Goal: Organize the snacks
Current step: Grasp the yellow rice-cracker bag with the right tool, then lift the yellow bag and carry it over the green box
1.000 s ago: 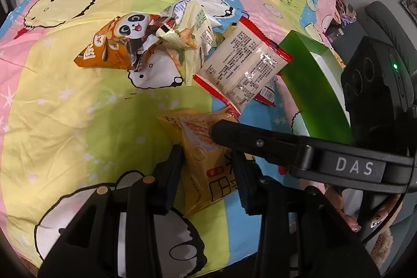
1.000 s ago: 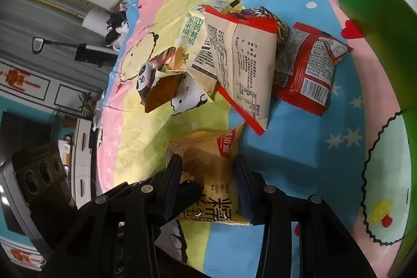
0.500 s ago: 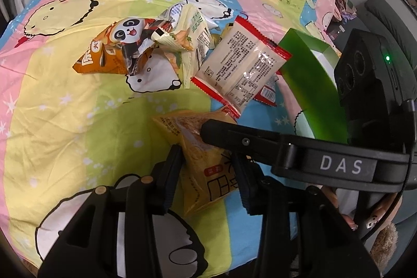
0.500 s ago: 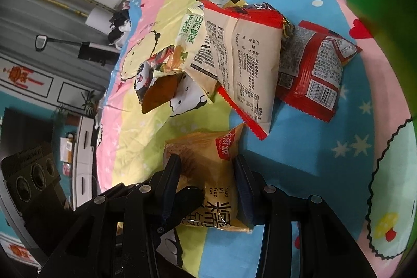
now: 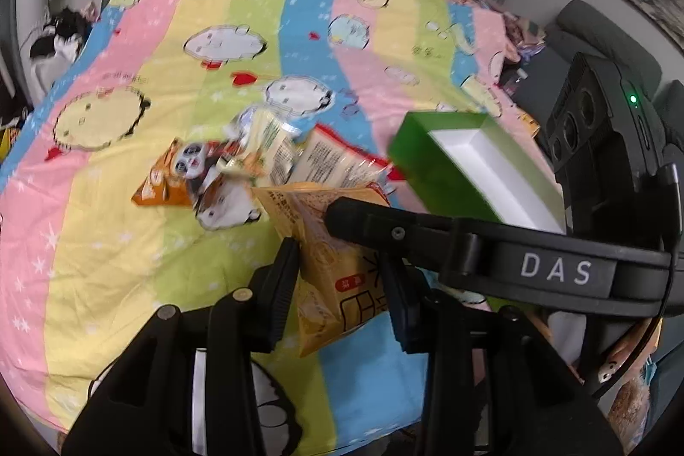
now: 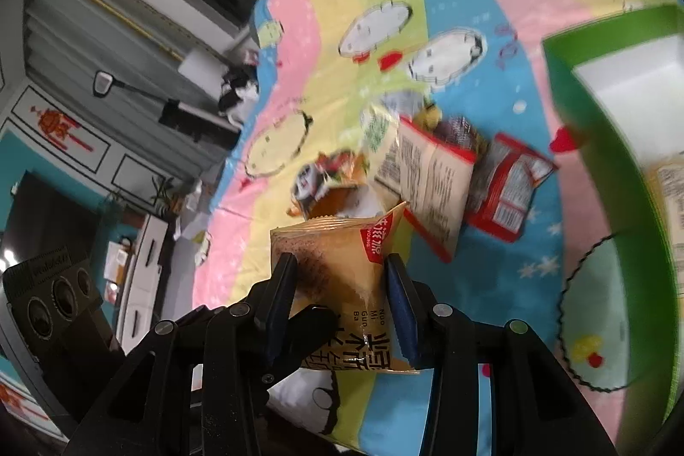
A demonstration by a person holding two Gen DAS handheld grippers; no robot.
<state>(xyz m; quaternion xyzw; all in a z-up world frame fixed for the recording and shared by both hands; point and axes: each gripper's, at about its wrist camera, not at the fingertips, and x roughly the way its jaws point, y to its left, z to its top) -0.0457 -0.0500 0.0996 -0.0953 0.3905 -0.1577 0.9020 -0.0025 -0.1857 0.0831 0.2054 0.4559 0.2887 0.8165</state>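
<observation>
Both tools grip a yellow packet (image 6: pixel 342 263) lettered "Nuo Mi Guo Ba".

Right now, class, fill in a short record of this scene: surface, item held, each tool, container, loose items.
surface: striped cartoon bedsheet
item held: yellow snack packet, gripped by both tools
left tool: shut on the packet
right tool: shut on the packet
container: green box, open, white inside, beside the pile
loose items: panda packet, beige packet with red edge, red packet, lying in a pile
</observation>
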